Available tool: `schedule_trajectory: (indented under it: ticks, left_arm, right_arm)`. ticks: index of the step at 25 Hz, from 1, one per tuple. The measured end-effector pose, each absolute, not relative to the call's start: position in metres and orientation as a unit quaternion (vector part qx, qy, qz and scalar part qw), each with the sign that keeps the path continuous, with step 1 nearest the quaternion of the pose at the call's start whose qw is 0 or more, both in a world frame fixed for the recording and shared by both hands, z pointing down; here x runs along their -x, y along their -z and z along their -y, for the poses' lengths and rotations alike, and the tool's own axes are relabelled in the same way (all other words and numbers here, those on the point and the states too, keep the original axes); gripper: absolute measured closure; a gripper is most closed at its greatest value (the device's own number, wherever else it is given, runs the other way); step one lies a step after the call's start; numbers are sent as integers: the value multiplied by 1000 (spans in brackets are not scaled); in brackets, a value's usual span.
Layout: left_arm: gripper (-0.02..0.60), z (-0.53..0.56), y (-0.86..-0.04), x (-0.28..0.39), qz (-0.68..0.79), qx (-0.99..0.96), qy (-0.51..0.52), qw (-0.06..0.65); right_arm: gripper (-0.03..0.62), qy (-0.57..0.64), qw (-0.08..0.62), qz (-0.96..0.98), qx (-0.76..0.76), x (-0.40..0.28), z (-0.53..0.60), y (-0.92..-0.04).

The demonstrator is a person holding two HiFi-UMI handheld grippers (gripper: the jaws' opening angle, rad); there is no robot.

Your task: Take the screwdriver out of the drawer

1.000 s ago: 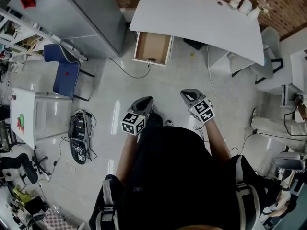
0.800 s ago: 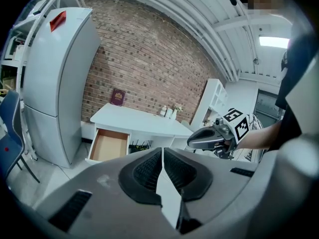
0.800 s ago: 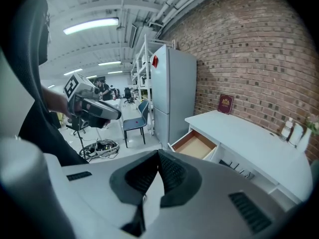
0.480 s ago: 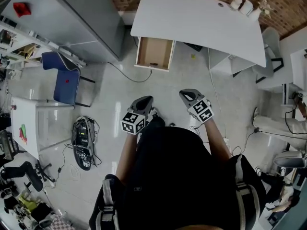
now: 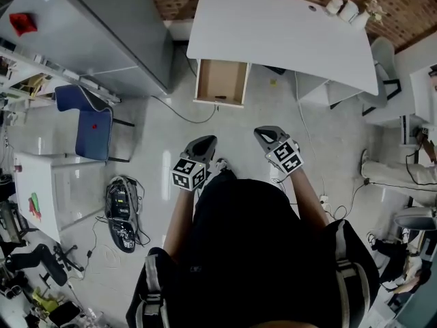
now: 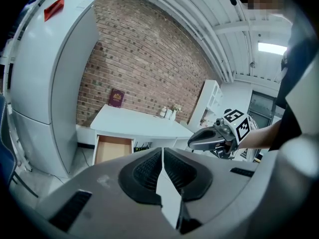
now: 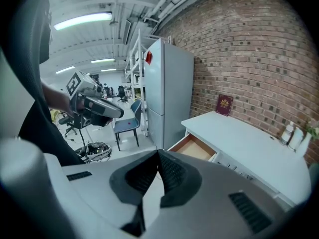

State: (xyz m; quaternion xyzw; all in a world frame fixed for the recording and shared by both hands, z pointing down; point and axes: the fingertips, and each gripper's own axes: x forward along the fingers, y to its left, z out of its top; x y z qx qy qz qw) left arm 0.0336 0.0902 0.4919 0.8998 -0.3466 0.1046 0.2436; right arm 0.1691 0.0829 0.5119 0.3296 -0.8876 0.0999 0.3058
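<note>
In the drawer (image 5: 220, 79), screwdriver (image 5: 220, 98), well apart from left gripper (image 5: 206, 141), right gripper (image 5: 262, 132), both closed.

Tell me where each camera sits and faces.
Head view: on the head, steeply down at desk and open drawer; shows torso, arms, left claw, right claw.
Left gripper view: on left claw, facing the desk; shows its shut jaws, right claw.
Right gripper view: on right claw, facing the desk; shows its shut jaws, left claw.
All share the drawer.
</note>
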Motion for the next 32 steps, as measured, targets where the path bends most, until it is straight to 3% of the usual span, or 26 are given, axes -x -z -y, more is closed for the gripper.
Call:
schedule_trajectory:
  ticks: [32]
  left_arm:
    - [558,-56,-505,41,389,-881,-85,257]
  right_arm:
    - [537,-68,345,891,-288,-106,-30,-535]
